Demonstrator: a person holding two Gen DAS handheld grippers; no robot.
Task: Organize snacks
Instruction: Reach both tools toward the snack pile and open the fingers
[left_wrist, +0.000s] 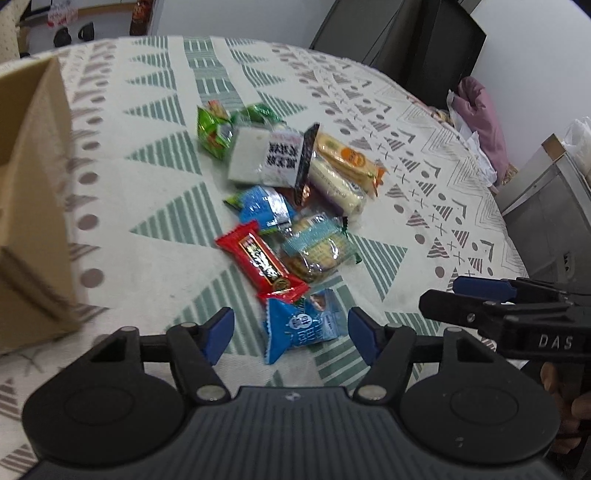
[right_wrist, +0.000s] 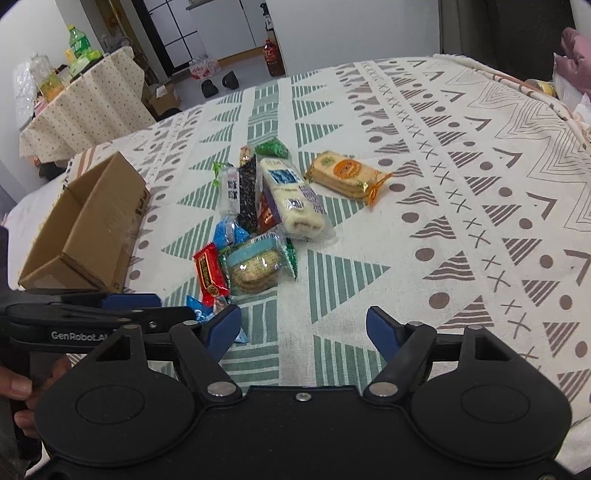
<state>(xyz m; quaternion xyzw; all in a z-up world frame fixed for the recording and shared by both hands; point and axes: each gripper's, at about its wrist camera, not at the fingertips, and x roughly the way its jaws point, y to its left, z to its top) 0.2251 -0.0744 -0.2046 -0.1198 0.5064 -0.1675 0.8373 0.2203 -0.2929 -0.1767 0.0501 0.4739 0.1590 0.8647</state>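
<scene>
A pile of wrapped snacks lies mid-table on the patterned cloth (right_wrist: 461, 184): a red bar (left_wrist: 264, 260), a teal-labelled cracker pack (left_wrist: 317, 251), a white roll (right_wrist: 295, 199) and an orange cracker pack (right_wrist: 345, 177), among others. An open cardboard box (right_wrist: 88, 221) stands left of the pile, its visible inside bare. My left gripper (left_wrist: 291, 332) is open, with a blue triangular packet (left_wrist: 299, 326) lying between its fingers on the cloth. My right gripper (right_wrist: 304, 325) is open over bare cloth, right of the left gripper (right_wrist: 171, 306).
A dark cabinet (left_wrist: 406, 44) and pink clothing (left_wrist: 480, 118) sit beyond the table's far right edge, with a grey metal box (left_wrist: 546, 206) beside them. A second table (right_wrist: 85, 103) with bottles stands behind the box. A hand (right_wrist: 18, 387) holds the left gripper.
</scene>
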